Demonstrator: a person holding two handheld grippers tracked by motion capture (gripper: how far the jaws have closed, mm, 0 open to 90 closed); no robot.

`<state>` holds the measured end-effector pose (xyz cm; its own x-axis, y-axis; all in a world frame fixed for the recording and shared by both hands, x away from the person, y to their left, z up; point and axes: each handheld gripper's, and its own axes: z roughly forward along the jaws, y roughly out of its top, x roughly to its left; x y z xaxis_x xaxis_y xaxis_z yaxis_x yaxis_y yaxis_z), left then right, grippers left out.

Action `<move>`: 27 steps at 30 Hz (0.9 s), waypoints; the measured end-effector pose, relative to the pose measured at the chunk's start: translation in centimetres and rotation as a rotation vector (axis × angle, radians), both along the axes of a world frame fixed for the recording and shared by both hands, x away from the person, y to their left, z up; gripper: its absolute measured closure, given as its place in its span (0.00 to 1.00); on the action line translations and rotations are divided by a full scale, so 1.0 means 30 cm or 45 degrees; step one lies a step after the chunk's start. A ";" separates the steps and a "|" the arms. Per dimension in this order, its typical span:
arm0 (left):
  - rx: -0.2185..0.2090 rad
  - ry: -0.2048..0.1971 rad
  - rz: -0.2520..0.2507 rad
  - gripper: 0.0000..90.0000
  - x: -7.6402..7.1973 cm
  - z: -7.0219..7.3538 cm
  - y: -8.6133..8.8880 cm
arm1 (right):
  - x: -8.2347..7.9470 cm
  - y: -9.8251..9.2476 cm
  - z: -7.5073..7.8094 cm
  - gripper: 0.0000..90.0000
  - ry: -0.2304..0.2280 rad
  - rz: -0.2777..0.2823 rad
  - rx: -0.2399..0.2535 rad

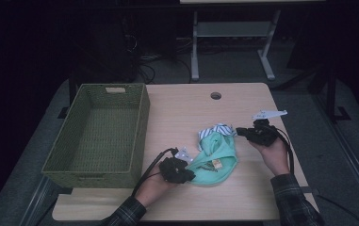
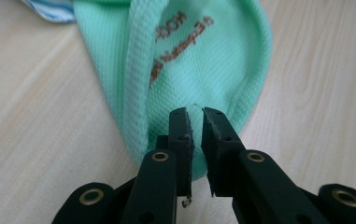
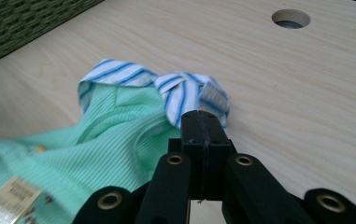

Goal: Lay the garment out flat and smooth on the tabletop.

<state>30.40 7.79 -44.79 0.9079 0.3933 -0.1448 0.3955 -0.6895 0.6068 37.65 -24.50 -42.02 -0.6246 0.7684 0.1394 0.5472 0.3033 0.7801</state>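
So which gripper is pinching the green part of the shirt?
The left gripper pinches the mint-green shirt. The right gripper sits by its blue-striped collar.

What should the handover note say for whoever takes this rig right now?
Left tool: jaws nearly shut, pinching the hem of the green shirt.
Right tool: jaws shut at the striped collar; whether cloth is caught cannot be told.
Shirt lies crumpled on the table, right of the green basket.
Done: shirt gripped at one end.
Left, probably: tidy or fold it and put it in the basket, which holds nothing.
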 end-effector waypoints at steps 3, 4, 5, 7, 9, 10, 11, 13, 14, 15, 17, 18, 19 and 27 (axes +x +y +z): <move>-0.023 -0.012 0.005 0.90 -0.002 0.023 0.002 | -0.031 -0.004 0.000 1.00 0.002 0.016 0.003; -0.035 -0.019 0.008 0.90 0.000 0.031 0.003 | -0.041 -0.004 0.001 1.00 0.003 0.025 0.007; -0.031 -0.025 0.006 0.90 0.003 0.036 0.006 | -0.062 0.001 0.004 1.00 -0.003 0.047 0.007; -0.042 -0.036 0.022 0.90 0.010 0.046 0.008 | -0.072 0.003 0.006 1.00 -0.007 0.060 0.009; -0.053 -0.044 0.039 0.90 0.019 0.055 0.010 | -0.094 0.013 0.007 1.00 -0.016 0.090 0.006; -0.059 -0.045 0.044 0.90 0.025 0.061 0.012 | -0.102 0.017 0.007 1.00 -0.017 0.094 -0.002; -0.060 -0.049 0.041 0.91 0.034 0.068 0.013 | -0.112 0.021 0.005 1.00 -0.021 0.099 -0.004; -0.080 -0.052 0.066 0.93 0.043 0.074 0.008 | -0.130 0.028 -0.004 1.00 -0.019 0.111 -0.001; -0.079 -0.057 0.068 0.99 0.052 0.079 0.005 | -0.144 0.037 -0.012 1.00 -0.011 0.123 0.001; -0.078 -0.061 0.069 0.99 0.059 0.083 0.003 | -0.144 0.037 -0.012 1.00 -0.011 0.123 0.001; -0.094 -0.059 0.092 1.00 0.078 0.090 -0.003 | -0.158 0.048 -0.017 1.00 0.001 0.138 0.003; -0.088 -0.064 0.091 1.00 0.090 0.094 -0.004 | -0.162 0.051 -0.019 1.00 -0.002 0.148 0.004; -0.096 -0.066 0.101 1.00 0.101 0.096 -0.007 | -0.168 0.056 -0.022 1.00 0.001 0.160 0.007; -0.096 -0.110 0.136 1.00 0.184 0.105 -0.051 | -0.241 0.084 -0.059 1.00 0.039 0.229 -0.005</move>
